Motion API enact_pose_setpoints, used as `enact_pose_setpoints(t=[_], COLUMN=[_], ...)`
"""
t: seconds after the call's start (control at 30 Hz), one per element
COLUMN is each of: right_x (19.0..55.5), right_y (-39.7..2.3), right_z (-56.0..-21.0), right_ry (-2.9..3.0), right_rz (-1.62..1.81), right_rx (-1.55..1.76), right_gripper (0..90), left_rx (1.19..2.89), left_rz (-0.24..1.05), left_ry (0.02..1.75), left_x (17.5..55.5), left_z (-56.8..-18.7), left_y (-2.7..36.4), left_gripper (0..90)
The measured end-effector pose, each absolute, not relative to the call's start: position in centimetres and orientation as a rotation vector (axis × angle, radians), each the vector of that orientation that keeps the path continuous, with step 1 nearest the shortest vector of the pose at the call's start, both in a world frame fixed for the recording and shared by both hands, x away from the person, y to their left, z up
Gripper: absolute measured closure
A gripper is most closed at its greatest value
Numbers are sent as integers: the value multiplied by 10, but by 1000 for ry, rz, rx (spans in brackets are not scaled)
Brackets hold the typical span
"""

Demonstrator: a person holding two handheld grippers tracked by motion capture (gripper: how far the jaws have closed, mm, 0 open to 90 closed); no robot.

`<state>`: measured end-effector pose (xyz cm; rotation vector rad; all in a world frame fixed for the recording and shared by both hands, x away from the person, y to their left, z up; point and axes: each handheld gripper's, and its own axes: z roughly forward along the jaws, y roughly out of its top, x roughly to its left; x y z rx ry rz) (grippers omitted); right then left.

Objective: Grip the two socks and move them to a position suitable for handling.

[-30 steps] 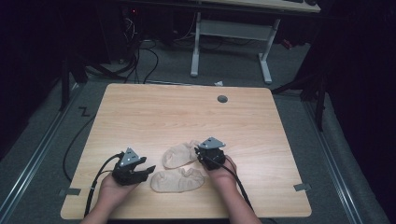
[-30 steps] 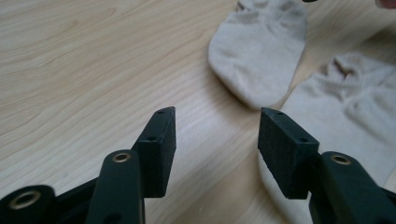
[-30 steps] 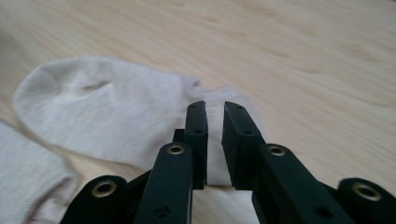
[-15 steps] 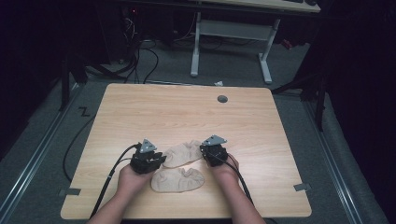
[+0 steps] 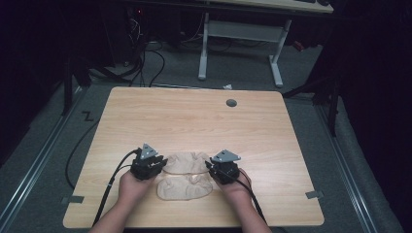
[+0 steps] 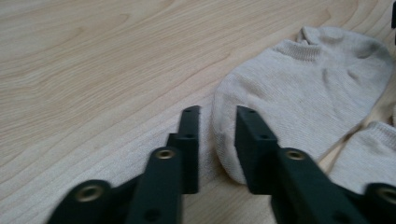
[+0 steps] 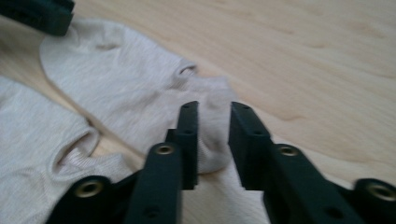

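Socks come first here: two beige ankle socks lie side by side near the desk's point(image 5: 272, 121) front edge, roughly midway between its front corners. The far sock point(image 5: 187, 162) stretches between our two tongs, and the near sock point(image 5: 184, 187) lies just in front of it, touching it along one side.

We judge that the step in hand is taking hold of the far sock at both ends. Our left gripper point(image 6: 217, 126) stands at its rounded toe end with its jaws partly apart, the toe edge point(image 6: 224, 121) between the tips but not pinched. Our right gripper point(image 7: 212, 121) stands the same way at the heel end point(image 7: 210, 135), a fold of fabric between the jaws, nothing clamped. Both pairs of jaws have just been opening.

To do it well, we should push each pair deeper over the fabric before closing, keep clear of the near sock, and lift both ends evenly.

Counted: one desk, two socks, two grippers.
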<state>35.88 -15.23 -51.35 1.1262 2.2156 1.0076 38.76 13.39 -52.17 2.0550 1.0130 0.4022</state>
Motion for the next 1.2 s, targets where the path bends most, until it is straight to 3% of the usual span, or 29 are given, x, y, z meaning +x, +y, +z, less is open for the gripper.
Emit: enact_pose_setpoints(t=[0.07,0.2,0.33,0.47,0.53,0.57,0.6,1.2], right_x=[360,369,373,374,373,373,372,328], right_y=[-156,-155,-153,-153,-152,-150,-149,-155], right_z=[-514,-519,-528,-530,-530,-530,-530,-495], right_ry=[2189,2194,2221,2235,2252,2271,2276,2180], right_rz=[1025,1025,970,995,997,998,988,1070], right_rx=[1162,1225,1292,1295,1276,1247,1234,1025], right_gripper=[629,644,678,691,784,848,856,857], left_rx=[2057,2064,2053,2058,2063,2067,2067,2015], left_rz=[401,370,345,343,347,352,363,398], left_ry=[1022,1048,1064,1048,1038,1032,1028,929], left_x=[388,391,392,391,389,389,388,339], left_z=[-523,-530,-532,-533,-532,-532,-531,-488], left_y=[134,130,131,132,130,130,129,139], left_gripper=[617,579,641,788,855,862,864,864])
